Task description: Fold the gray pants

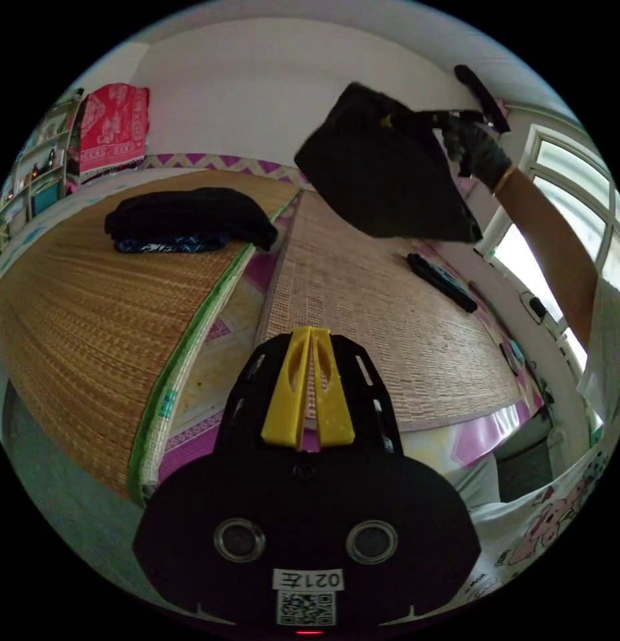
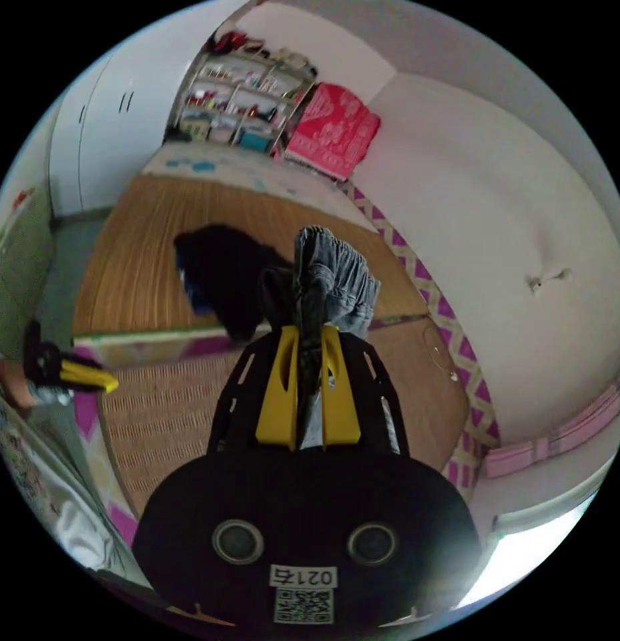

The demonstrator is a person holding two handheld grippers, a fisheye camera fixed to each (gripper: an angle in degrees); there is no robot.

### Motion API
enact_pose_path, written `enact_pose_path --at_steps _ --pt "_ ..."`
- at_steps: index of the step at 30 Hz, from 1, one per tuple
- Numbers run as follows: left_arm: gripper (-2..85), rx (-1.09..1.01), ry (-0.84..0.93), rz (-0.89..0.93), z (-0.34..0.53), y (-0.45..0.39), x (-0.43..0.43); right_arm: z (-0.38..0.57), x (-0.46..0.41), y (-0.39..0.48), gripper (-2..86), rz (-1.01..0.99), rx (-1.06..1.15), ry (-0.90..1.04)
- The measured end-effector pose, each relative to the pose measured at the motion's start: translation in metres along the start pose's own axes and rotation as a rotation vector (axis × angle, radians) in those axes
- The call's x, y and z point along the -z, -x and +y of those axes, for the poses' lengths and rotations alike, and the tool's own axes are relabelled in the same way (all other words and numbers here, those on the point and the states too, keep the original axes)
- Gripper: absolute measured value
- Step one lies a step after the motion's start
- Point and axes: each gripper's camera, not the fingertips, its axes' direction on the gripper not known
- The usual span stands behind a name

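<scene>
**Gray pants clamped in the right gripper and held in the air**

The gray pants (image 2: 330, 280) sit bunched between the 2 yellow jaws of the right gripper (image 2: 308, 334), with the gathered, crinkled fabric standing up past the jaw tips; both jaws press on the cloth. In the left gripper view the same pants (image 1: 383, 177) hang as a dark folded shape in the air above the woven mat (image 1: 383, 320), held up from the upper right by a gloved hand (image 1: 476, 150) on the right gripper.

The left gripper (image 1: 308, 334) holds nothing. Its 2 yellow jaws are together at the tips, over the near edge of the woven mat. In the right gripper view it shows at the left edge (image 2: 89, 377), with its yellow jaws pointing toward the mat.

On the woven mat, near its far side, lies a long dark object (image 1: 442, 282), too dark to identify. Beside this mat lies a second, more golden bamboo mat (image 1: 89, 320) with a green border. On it rests a stack of dark folded clothes (image 1: 189, 217), with a blue patterned piece at the bottom. Between the 2 mats a strip of purple and yellow patterned bedding (image 1: 219, 347) shows.

Further out, a red patterned cloth (image 1: 113, 127) hangs by a shelf unit (image 2: 243, 100) crowded with small items. A bright window (image 1: 576, 200) lies on the right of the left gripper view.
</scene>
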Motion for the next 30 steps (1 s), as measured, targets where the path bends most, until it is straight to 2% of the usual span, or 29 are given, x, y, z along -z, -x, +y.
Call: enact_pose_path --at_steps 2,4,6,9,14,17,19,22,25,27,30 --pt "-1.0 -0.007 0.018 0.029 0.002 -0.005 0.005 0.028 -0.019 0.047 5.4 0.007 0.062 0.083" --pt "-1.0 -0.018 0.03 0.017 0.005 -0.009 0.009 0.07 -0.044 0.101 5.2 -0.102 0.069 0.143" --pt "-1.0 -0.037 0.035 -0.004 0.009 -0.014 0.014 0.098 -0.056 0.133 5.1 -0.267 0.036 0.147" --pt "-1.0 -0.037 0.045 -0.02 0.017 -0.016 0.021 0.133 -0.046 0.167 5.2 -0.254 -0.04 0.084" --pt "-1.0 0.0 0.061 -0.018 0.029 -0.016 0.025 0.174 -0.033 0.168 7.1 -0.214 -0.165 0.071" --pt "-1.0 0.014 0.053 -0.02 0.034 -0.018 0.025 0.196 -0.005 0.163 10.4 -0.242 -0.222 -0.02" --pt "-1.0 0.019 0.052 -0.021 0.037 -0.02 0.023 0.204 0.012 0.165 13.4 -0.247 -0.203 -0.06" --pt "-1.0 0.029 0.065 -0.007 0.039 -0.024 0.017 0.206 0.003 0.181 16.1 -0.178 -0.124 -0.003" --pt "-1.0 0.016 0.067 -0.008 0.04 -0.033 0.012 0.217 -0.022 0.186 14.9 -0.132 -0.122 0.086" --pt "-1.0 0.008 0.064 -0.012 0.041 -0.039 0.009 0.232 -0.027 0.175 10.1 -0.079 -0.194 0.073" --pt "-1.0 0.006 0.068 -0.013 0.041 -0.047 0.002 0.268 -0.017 0.13 7.9 -0.221 -0.326 0.025"
